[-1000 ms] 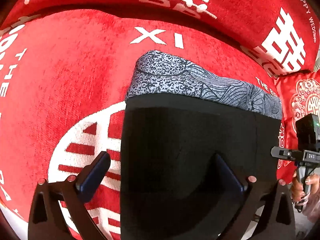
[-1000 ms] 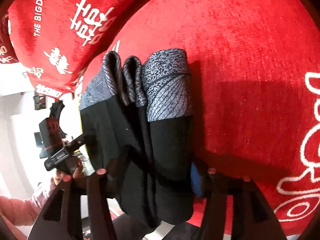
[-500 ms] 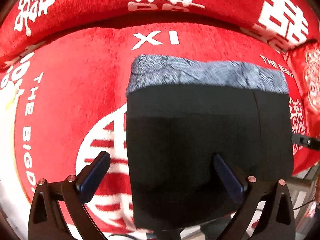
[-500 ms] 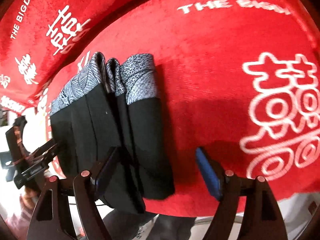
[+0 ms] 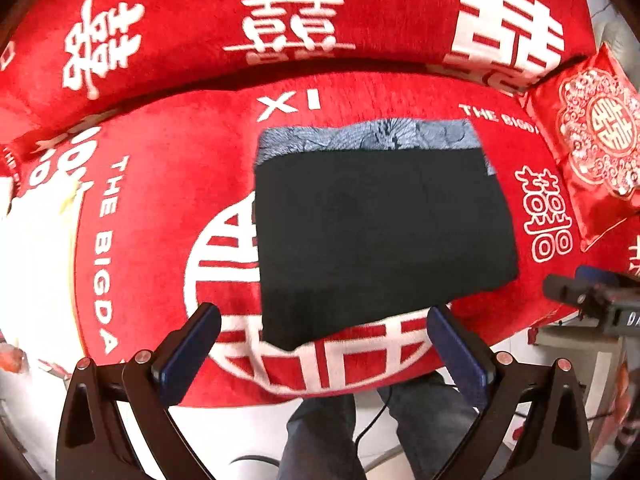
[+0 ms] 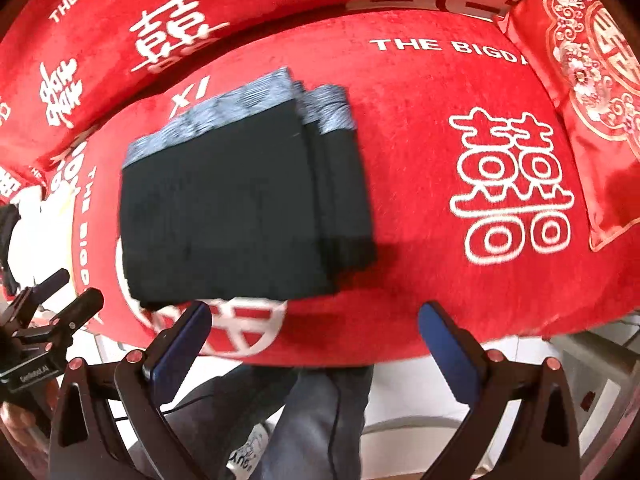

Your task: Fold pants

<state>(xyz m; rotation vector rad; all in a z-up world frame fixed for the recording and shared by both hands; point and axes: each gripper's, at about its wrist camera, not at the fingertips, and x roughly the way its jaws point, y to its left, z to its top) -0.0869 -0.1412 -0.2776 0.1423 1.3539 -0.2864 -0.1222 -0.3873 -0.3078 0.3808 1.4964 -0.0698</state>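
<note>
Lying folded on the red sofa (image 5: pixel 168 152), pants (image 5: pixel 376 236) flat from the left wrist. Showing stacked side layers only from the right wrist. Left gripper (image 5: pixel 324 344) spread, empty; right gripper (image 6: pixel 316 340) opening, nothing between.

The folded pants (image 6: pixel 240 208) smear with motion blur in the right wrist view, so the grey waistband's (image 6: pixel 224 108) pattern can't be read. The white circle emblem (image 5: pixel 224 280) on the red cover disappears under the black cloth. The embroidered cushion (image 5: pixel 592 140) runs off the right edge. Of the person, only jeans (image 6: pixel 320 420) show, cut off below.
</note>
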